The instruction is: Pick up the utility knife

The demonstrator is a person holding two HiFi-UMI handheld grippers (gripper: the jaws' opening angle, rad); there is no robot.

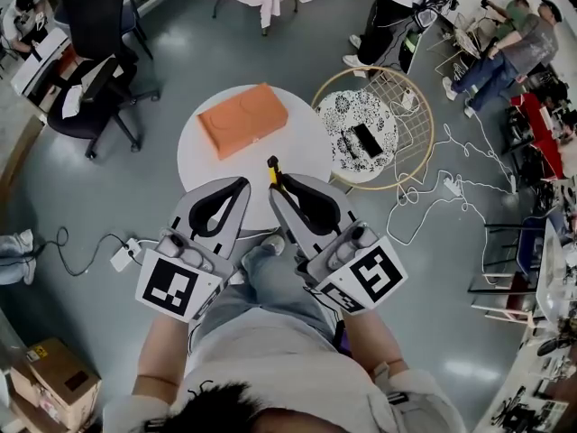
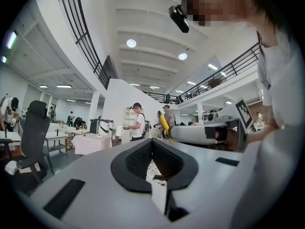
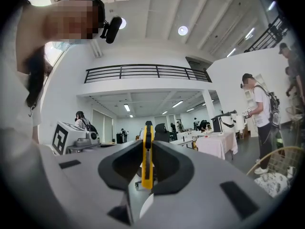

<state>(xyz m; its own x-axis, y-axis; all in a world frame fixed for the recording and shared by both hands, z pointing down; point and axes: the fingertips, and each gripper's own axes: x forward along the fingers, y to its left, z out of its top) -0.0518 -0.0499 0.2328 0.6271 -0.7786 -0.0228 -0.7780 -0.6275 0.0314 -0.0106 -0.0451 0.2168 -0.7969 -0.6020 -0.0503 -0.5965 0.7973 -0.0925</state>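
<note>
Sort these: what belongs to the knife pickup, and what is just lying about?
Job: utility knife, clamped in the right gripper.
Lying about: orange block, white table, phone, office chair; left gripper shut, empty.

**Large open-plan laboratory or workshop hall.** A mezzanine with black railings (image 3: 143, 74) runs beneath a high white ceiling set with round lights (image 2: 131, 43). The polished grey floor (image 1: 162, 188) carries office chairs (image 1: 90, 7), cloth-draped tables (image 3: 217, 144) and trailing cables (image 1: 448, 186). Several people (image 3: 259, 113) work at scattered stations.
</note>
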